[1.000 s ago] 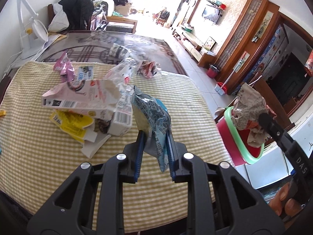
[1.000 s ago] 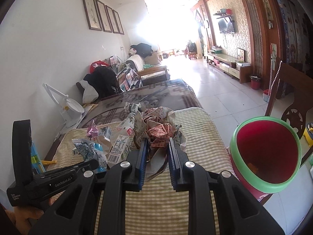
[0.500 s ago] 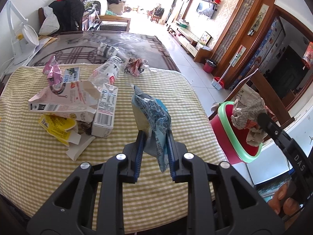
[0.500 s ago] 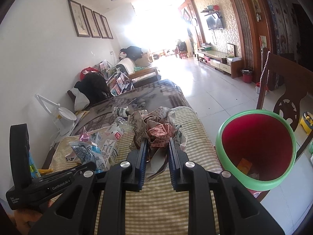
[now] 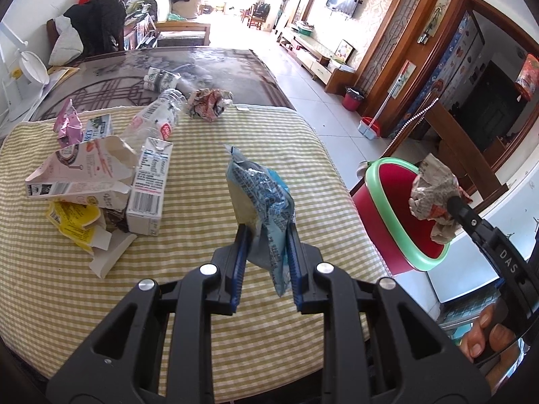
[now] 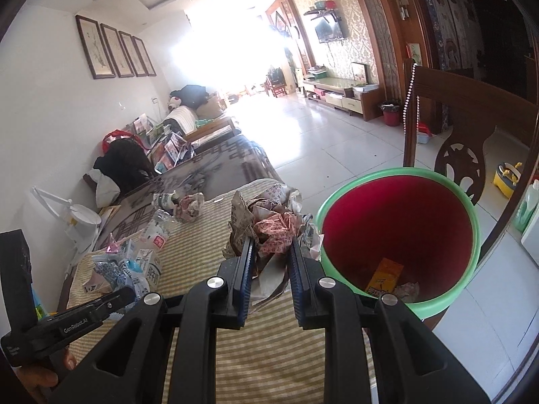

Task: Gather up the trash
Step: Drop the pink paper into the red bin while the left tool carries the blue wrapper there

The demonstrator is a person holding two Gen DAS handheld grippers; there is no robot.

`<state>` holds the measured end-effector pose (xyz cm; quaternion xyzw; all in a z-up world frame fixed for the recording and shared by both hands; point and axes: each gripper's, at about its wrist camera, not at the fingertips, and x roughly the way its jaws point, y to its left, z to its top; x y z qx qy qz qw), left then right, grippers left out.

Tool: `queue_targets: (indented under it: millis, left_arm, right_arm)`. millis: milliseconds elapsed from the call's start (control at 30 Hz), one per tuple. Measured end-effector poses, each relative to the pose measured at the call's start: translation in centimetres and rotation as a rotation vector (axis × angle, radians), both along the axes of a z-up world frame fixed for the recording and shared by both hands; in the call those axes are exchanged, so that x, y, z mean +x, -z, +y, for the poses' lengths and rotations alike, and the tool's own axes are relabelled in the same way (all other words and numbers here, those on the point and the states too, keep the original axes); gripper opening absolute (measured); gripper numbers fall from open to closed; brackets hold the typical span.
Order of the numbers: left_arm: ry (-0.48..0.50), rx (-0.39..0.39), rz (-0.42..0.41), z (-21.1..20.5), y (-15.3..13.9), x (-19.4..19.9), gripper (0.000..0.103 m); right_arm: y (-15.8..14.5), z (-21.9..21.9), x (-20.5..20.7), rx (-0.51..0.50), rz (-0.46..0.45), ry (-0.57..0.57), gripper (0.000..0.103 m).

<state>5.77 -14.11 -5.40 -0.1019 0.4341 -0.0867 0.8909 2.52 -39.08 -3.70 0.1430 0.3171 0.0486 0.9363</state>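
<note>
**Black grippers, blue pads, silver screws**

The left gripper (image 5: 266, 252) and right gripper (image 6: 271, 262) are matte black plastic with triangular cut-outs, ribbed blue pads (image 5: 240, 269) and round silver screws (image 5: 208, 270). White lettering marks each body: "GenRobot.AI" on the left, "DAS" on the right.

A yellow checked tablecloth (image 5: 188, 289) covered the near end of the table, with dark patterned glass (image 5: 215, 67) bare beyond it. A carved wooden chair (image 6: 465, 124) stood past the table's edge (a string of beads (image 6: 409, 101) hung from its post). Four framed pictures (image 6: 116, 50) lined the white wall, and a television (image 6: 328, 30) hung opposite.
</note>
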Motion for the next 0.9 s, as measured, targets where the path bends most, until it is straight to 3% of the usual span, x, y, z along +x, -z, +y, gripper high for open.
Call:
queue_targets:
  millis: [200,333,433,567,600,800,900]
  left_arm:
    - [0.070,-0.096,0.015,-1.7,0.6,0.9,0.022]
    - [0.108,-0.111,0.013,-3.2,0.8,1.2,0.022]
    - [0.155,-0.134,0.011,-4.7,0.7,1.9,0.022]
    - [0.243,-0.156,-0.004,-7.7,0.0,3.4,0.022]
    - [0.271,-0.170,-0.002,-8.8,-0.1,3.9,0.022]
    - [0.430,-0.212,-0.013,-16.1,-1.3,6.5,0.022]
    - [0.523,-0.177,-0.036,-19.6,-1.0,6.8,0.022]
  right_arm:
    - [0.9,-3.4,0.6,-0.020,0.018,0.081,0.019]
    - [1.6,-5.8,1.7,0.014,0.036,0.131,0.021]
    - [1.4,-7.4,1.9,0.002,0.020,0.207,0.032]
    - [1.0,-8.9,0.7,0.010,-0.035,0.286,0.061]
    - [1.0,-9.4,0.2,0.022,-0.045,0.308,0.064]
    - [1.1,-11.7,-2.2,0.056,-0.058,0.403,0.065]
    - [1.0,-12.7,-3.7,0.063,-0.085,0.458,0.066]
